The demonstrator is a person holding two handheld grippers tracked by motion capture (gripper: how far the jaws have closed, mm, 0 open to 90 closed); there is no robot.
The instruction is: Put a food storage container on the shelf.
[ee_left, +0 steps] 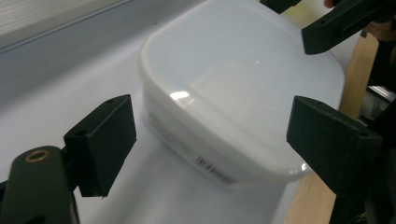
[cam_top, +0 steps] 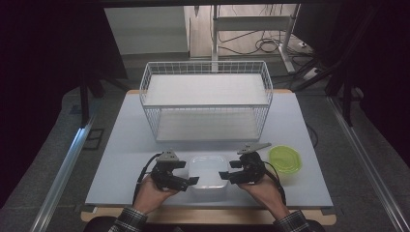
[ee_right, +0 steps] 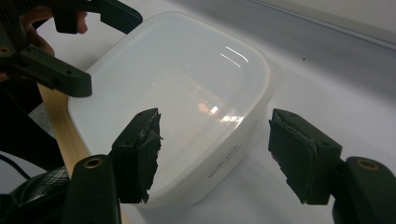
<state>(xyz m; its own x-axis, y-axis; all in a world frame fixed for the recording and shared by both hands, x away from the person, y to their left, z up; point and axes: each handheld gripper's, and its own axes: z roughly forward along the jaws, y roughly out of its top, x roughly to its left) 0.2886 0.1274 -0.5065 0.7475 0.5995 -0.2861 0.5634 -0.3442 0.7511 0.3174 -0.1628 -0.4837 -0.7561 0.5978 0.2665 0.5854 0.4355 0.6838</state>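
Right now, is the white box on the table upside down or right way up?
Upside down, it seems: the white box rests rim-down on the table, smooth base up, and its label reads inverted.

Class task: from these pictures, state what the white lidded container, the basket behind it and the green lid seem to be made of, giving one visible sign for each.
White lidded container: likely translucent plastic, smooth and glossy; highlights glint on its lid.
Basket: apparently white-coated metal wire; a thin open grid forms its walls.
Green lid: probably translucent plastic; light passes through its lime colour.
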